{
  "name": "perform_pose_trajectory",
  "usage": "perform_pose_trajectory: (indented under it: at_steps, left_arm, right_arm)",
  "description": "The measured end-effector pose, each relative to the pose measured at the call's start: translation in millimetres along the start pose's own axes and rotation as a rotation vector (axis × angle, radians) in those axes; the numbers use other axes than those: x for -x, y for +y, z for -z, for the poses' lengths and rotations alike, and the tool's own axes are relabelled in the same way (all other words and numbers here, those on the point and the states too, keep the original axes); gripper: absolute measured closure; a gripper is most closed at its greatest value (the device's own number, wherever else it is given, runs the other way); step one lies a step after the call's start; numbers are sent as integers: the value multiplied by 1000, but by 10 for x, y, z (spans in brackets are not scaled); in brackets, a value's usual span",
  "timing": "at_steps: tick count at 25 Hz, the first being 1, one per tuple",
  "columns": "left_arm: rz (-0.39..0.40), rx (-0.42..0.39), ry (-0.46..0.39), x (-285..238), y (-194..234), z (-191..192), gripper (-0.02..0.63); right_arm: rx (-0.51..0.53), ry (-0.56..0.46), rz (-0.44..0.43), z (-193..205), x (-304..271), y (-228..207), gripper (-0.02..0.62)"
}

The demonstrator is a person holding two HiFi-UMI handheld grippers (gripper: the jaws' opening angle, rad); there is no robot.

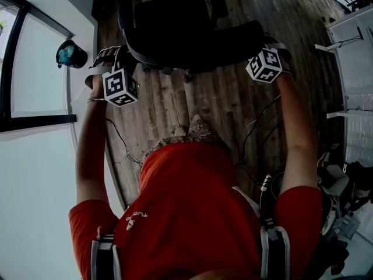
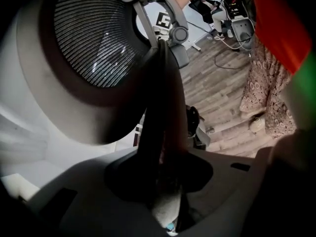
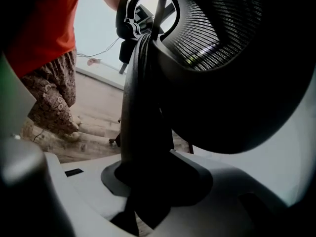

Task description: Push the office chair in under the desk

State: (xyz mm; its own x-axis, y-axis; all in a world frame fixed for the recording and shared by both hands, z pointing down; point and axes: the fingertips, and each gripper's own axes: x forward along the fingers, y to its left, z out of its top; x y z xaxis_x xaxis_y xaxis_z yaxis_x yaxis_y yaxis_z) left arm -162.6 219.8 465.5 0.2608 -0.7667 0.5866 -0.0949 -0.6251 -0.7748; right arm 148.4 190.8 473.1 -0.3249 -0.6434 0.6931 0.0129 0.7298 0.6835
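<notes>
The black office chair (image 1: 186,34) stands on the wood floor in front of me in the head view, its backrest toward me. My left gripper (image 1: 123,60) is at the backrest's left edge and my right gripper (image 1: 263,44) at its right edge. In the left gripper view the dark backrest rim (image 2: 160,107) runs down into the left gripper (image 2: 165,181) and fills the gap between the jaws, with the mesh back (image 2: 94,38) beside it. In the right gripper view the rim (image 3: 140,107) likewise sits clamped in the right gripper (image 3: 148,181), below the mesh (image 3: 222,28).
Cables (image 1: 256,127) trail over the plank floor (image 1: 227,104) near my feet. A window wall (image 1: 35,69) with a dark round object (image 1: 71,54) runs along the left. White desks (image 1: 349,39) stand at the right.
</notes>
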Motion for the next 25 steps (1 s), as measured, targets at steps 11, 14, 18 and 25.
perform_pose_trajectory:
  at_steps: [11, 14, 18, 25]
  left_arm:
    - [33, 6, 28, -641, 563, 246, 477]
    - [29, 4, 29, -862, 765, 296, 476]
    - [35, 3, 30, -1179, 1018, 369, 476]
    - [35, 9, 46, -1739, 1492, 451, 479]
  right_arm:
    - [3, 12, -20, 204, -595, -486, 439]
    - [9, -1, -13, 226, -759, -710, 440]
    - [11, -2, -12, 306, -1012, -997, 442]
    - [13, -1, -21, 519, -1521, -1605, 442]
